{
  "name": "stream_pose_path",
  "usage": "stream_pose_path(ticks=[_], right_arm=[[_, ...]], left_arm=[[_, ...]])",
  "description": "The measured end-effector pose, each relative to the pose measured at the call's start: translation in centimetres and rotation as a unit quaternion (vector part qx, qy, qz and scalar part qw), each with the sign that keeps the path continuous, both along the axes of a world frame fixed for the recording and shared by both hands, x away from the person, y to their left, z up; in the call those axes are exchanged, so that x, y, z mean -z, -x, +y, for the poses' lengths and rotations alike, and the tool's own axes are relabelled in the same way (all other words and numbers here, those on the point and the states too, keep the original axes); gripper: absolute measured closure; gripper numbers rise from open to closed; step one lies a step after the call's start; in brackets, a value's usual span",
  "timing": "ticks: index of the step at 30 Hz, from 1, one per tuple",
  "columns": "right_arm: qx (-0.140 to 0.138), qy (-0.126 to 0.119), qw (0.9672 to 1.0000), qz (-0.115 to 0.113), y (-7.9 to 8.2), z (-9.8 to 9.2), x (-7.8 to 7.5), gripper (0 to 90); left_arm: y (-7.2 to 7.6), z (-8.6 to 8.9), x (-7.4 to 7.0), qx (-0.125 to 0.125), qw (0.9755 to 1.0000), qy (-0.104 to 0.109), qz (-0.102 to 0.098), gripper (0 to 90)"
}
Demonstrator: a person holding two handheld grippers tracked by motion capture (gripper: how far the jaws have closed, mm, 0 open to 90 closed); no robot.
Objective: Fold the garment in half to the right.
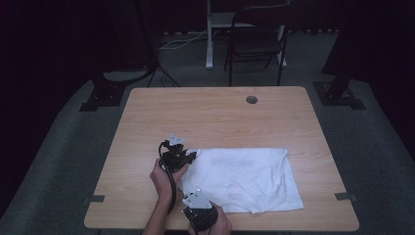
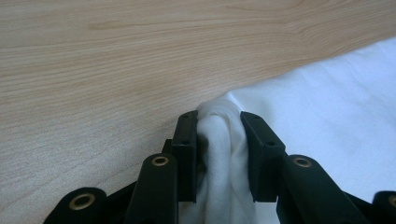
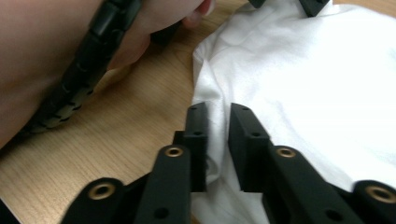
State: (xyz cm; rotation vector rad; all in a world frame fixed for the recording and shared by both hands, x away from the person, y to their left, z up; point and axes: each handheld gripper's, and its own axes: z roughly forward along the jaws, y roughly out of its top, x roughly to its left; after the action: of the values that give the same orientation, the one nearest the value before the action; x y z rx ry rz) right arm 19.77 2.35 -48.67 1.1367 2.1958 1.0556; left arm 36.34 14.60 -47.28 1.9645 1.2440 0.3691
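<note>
1. The white T-shirt (image 1: 242,178) looks light, thin and limp. It should drape and sag the moment it leaves the desk (image 1: 215,117), and it carries no risk of breaking.
2. Being soft cloth, it bunches easily, so a pinch on a gathered edge or corner looks like the surest hold. The two corners on its left side seem the best places.
3. The left hand-held gripper (image 2: 219,135) has its jaws closed on a bunched fold at the shirt's far left corner, the cloth squeezed between the pads.
4. The right hand-held gripper (image 3: 217,140) stands at the near left edge, its jaws drawn close around a thin ridge of fabric there.
5. The shirt lies spread flat and folded into a rough rectangle on the near right part of the desk, plain white with faint creases.
</note>
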Motion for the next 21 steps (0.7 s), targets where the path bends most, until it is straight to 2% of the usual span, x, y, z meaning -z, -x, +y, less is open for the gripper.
stream_pose_path(ticks=[5, 9, 12, 16, 21], right_arm=[[-0.011, -0.038, 0.9991, 0.015, -0.4, -1.2, 0.1, 85.2], [-0.012, -0.048, 0.9986, 0.016, -0.4, -1.4, 0.2, 85.7], [-0.008, -0.042, 0.9990, 0.009, -0.2, -1.3, 0.2, 85.2], [-0.004, -0.020, 0.9997, -0.014, 0.4, -0.8, 0.1, 85.1], [0.003, -0.028, 0.9989, -0.037, 0.8, -0.8, 0.1, 86.0]], left_arm=[[0.1, -0.2, -0.1, -0.005, 0.9999, -0.009, -0.004, 71.0], [0.2, -0.3, -0.2, -0.014, 0.9998, -0.009, -0.008, 72.5], [0.4, -0.2, -0.4, -0.023, 0.9996, -0.005, -0.012, 72.9], [0.8, -0.3, -0.6, -0.035, 0.9991, -0.005, -0.023, 73.0], [1.3, -0.8, -1.0, -0.045, 0.9981, -0.010, -0.041, 73.6]])
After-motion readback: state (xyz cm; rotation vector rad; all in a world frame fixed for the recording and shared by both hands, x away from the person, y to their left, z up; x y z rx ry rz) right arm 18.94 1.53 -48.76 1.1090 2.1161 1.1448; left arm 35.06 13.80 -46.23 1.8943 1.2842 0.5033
